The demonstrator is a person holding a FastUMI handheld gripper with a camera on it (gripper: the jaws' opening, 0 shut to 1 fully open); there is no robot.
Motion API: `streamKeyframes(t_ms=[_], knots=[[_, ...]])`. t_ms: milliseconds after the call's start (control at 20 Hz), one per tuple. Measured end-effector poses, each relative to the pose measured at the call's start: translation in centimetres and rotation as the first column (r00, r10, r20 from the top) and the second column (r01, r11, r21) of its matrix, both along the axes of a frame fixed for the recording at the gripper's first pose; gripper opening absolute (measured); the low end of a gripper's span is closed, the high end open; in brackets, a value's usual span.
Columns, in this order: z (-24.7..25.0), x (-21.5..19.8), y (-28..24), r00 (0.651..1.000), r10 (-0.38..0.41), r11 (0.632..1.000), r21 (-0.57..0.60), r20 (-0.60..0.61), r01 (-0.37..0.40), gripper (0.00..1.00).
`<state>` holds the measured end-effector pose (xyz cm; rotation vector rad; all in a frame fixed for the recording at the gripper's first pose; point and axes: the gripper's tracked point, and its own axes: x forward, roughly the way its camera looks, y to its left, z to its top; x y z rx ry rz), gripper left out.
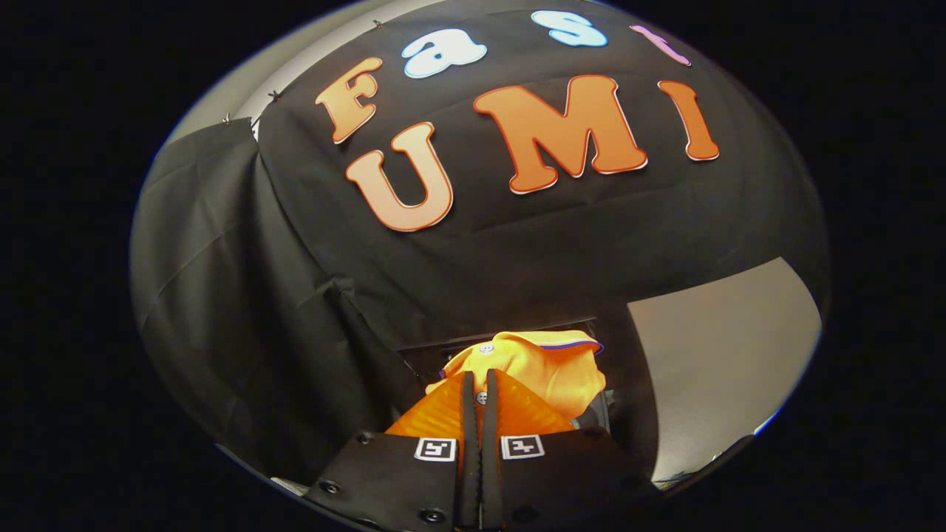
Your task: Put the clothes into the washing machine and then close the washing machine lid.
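Between nearly-closed gripper (480, 384) fingers: yellow shirt (543, 366) pinched, bunched just ahead w/ booth wall beyond.

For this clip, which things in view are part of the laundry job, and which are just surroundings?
Part of the job:
- yellow shirt, pinched between the fingers and bunched just ahead of them
- gripper, fingers nearly together with the shirt's cloth between them

Just surroundings:
- black cloth wall beyond the shirt
- pale panel beside the shirt, against the wall
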<state>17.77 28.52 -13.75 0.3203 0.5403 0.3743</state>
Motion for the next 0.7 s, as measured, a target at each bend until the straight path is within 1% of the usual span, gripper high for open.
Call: streamKeyframes(t_ms=[300, 450, 700], knots=[[-4.9, 0.8, 4.6, 0.996, 0.059, 0.998, -0.024, -0.065, -0.061, 0.09], [-8.0, 1.5, 5.8, 0.992, 0.066, 0.997, -0.042, -0.108, -0.070, 0.09], [-15.2, 2.7, 7.5, 0.976, 0.059, 0.995, -0.061, -0.209, -0.073, 0.09]])
